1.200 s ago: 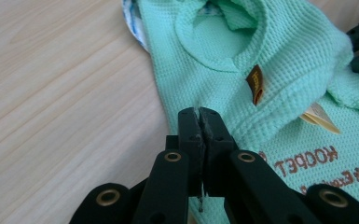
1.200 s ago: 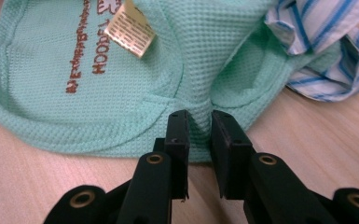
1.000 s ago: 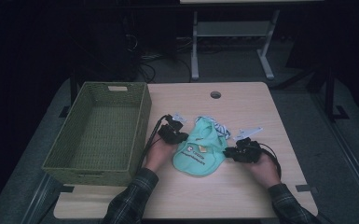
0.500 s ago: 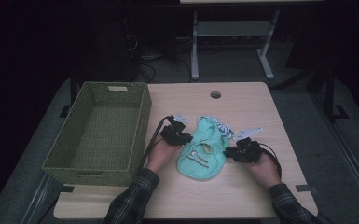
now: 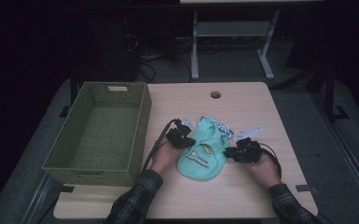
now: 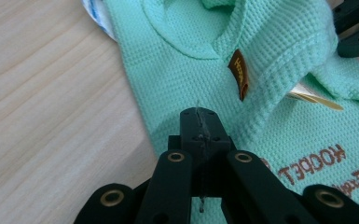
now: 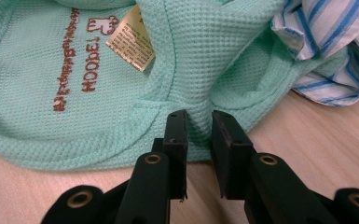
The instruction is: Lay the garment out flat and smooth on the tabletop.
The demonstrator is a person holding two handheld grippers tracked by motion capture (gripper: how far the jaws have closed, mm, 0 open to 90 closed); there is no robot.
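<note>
Your mint-green garment lies flat on the table, a little towards your edge, between your two hands and partly over a blue-and-white striped cloth that pokes out from under its far end. You have the left gripper at the garment's left edge; its jaws have just been closing and now stand fully together, pinching a thin fold of the waffle fabric at the hem, which is likely why the cloth puckers right at the tips. The right gripper sits on the opposite side, its jaws narrow but with a small gap, and a ridge of the green knit is gathered up between them near the armhole seam, so you appear to have hold of that side too. Gripping both edges like this lets you lift or fold the piece without it slumping in the middle, and keeps the printed front with its brown lettering and the paper tag facing up. The woven basket stands open just beside your left hand, near enough that it looks like the place the garment is meant to go once it is lifted clear of the striped cloth.
</note>
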